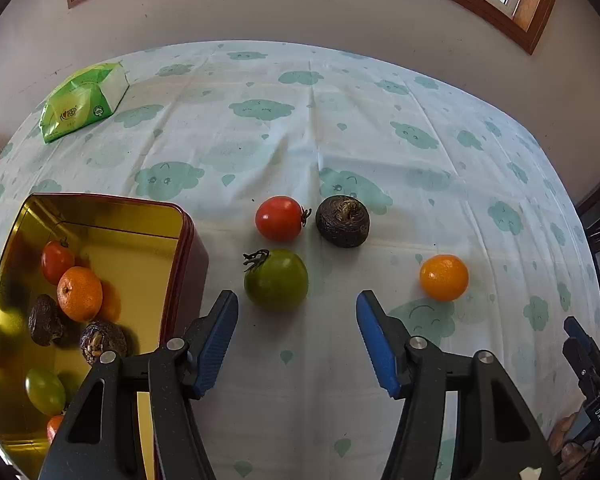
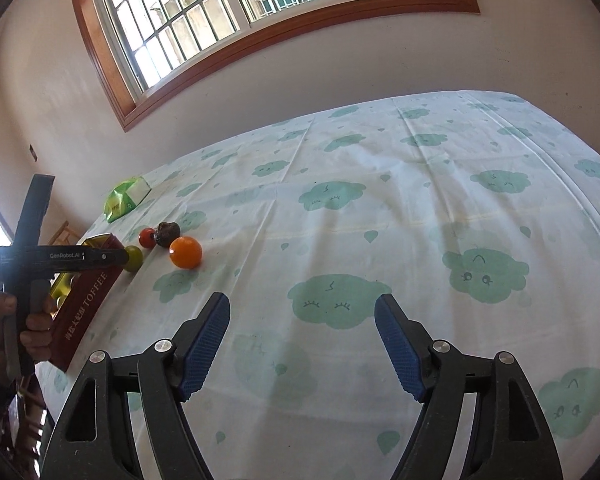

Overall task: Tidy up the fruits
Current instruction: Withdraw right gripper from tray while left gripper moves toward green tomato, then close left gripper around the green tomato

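The left gripper (image 1: 297,312) is hanging wide open, just in front of the round green tomato (image 1: 276,279) on the tabletop (image 1: 380,140). Next it likely needs to close on it and carry it left to the gold tin box (image 1: 100,216). A red tomato (image 1: 279,218) and dark brown fruit (image 1: 342,221) are sitting just beyond. The right gripper (image 2: 302,320) is waiting open, holding nothing.

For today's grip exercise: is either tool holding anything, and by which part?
Nothing is held. The left tool stands open short of the green tomato; the right tool is open over bare tablecloth.
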A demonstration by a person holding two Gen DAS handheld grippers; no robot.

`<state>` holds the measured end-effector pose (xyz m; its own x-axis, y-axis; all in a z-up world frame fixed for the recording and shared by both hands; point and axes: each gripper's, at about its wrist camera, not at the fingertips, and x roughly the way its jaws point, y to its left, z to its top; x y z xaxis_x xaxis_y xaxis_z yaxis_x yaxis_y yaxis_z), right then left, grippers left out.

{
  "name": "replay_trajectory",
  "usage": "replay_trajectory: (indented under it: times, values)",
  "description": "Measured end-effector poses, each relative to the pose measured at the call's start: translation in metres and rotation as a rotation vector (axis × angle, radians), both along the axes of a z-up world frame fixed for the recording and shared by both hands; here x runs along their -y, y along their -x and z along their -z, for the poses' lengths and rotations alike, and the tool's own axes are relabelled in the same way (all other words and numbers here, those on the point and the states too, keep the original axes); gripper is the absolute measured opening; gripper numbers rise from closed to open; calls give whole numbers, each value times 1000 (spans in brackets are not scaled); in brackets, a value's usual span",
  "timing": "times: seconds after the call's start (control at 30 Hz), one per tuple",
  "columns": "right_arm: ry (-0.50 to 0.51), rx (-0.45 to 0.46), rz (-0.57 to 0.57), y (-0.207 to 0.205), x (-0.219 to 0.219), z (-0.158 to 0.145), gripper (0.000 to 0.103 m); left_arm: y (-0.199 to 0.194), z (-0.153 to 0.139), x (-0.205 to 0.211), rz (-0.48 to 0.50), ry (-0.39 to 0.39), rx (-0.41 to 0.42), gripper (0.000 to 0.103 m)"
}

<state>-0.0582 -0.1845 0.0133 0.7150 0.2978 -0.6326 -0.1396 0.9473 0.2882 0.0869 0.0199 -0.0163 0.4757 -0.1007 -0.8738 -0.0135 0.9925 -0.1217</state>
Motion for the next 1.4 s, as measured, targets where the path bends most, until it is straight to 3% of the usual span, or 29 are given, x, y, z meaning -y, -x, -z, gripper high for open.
replay_trajectory:
  times: [0.4, 0.5, 0.6, 0.73, 1.03, 1.1, 1.13, 1.2, 1.4]
  values:
    - [-28, 19, -7, -2, -8, 3, 80, -22, 15, 18, 22, -129, 0, 54]
    - [-28, 19, -7, -2, -7, 2, 81, -16, 14, 24, 54, -115, 3, 54]
    - [-25, 18, -3, -3, -6, 2, 84, -14, 18, 36, 104, -153, 3, 54]
    - [-28, 19, 1, -3, -4, 2, 85, -18, 25, 30, 88, -78, -21, 49]
    - [-25, 15, 1, -3, -1, 1, 87, -24, 26, 28, 70, -81, -3, 48]
    - [-24, 13, 2, -3, 0, 1, 87, -25, 26, 29, 72, -85, 9, 44]
    - [-23, 11, 2, -3, 0, 1, 87, -25, 26, 29, 75, -90, 18, 34]
    - [-19, 6, 7, -4, 0, 2, 87, -24, 26, 28, 78, -85, 31, 30]
    - [28, -62, 58, -13, 3, 10, 87, 19, 25, 33, 64, 7, 57, 30]
